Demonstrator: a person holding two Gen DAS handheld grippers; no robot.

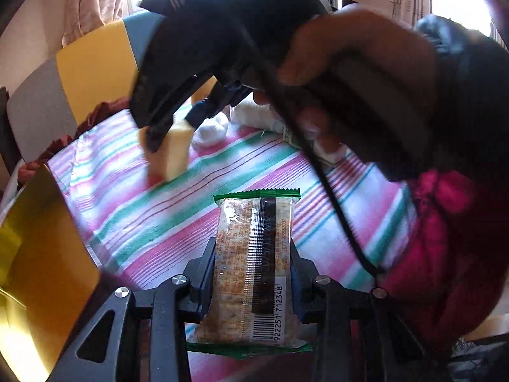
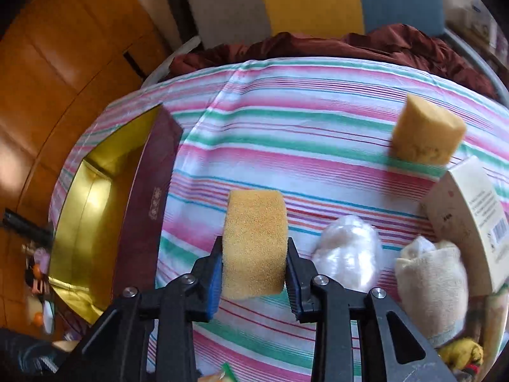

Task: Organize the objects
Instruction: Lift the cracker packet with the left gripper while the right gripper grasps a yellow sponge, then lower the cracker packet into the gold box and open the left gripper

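Two yellow sponges: one sponge (image 2: 254,243) low in the centre of the right wrist view, a second sponge (image 2: 426,133) at the upper right. One green-edged snack packet (image 1: 254,267) at the bottom centre of the left wrist view. One open gold-lined box (image 2: 95,191) at the left. One cream carton (image 2: 470,219) at the right edge. One clear plastic bundle (image 2: 348,251) and one rolled pale towel (image 2: 432,280) at the lower right. One striped cloth (image 2: 286,146) under everything.
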